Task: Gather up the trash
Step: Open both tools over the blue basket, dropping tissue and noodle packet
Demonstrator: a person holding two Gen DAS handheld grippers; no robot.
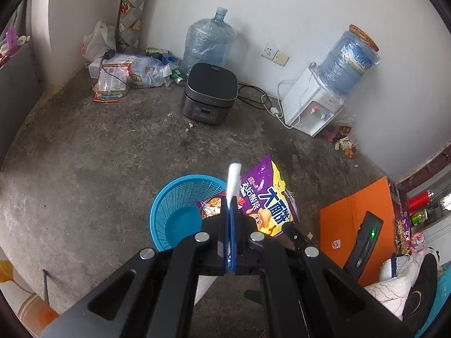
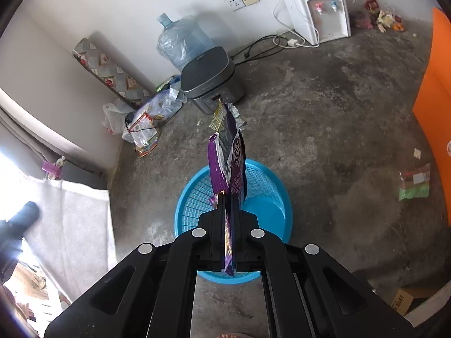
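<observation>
while the left hand-held gripper (image 1: pixel 230 211) is clamped on a white scrap (image 1: pixel 233 180), a purple snack wrapper (image 2: pixel 229 152) is held pinched in the right hand-held gripper (image 2: pixel 229 205), hanging above the blue mesh basket (image 2: pixel 265 191) on the concrete floor (image 2: pixel 324 118). beyond the basket a dark rice cooker (image 2: pixel 210 77) is seen, with a water jug (image 2: pixel 180 39) and a white dispenser (image 2: pixel 324 8) against the wall.

A basket (image 2: pixel 262 197) stands on the floor (image 2: pixel 338 118) below a held snack bag (image 2: pixel 231 152); behind it, a cooker (image 2: pixel 210 77) fronts a water jug (image 2: pixel 180 39).
</observation>
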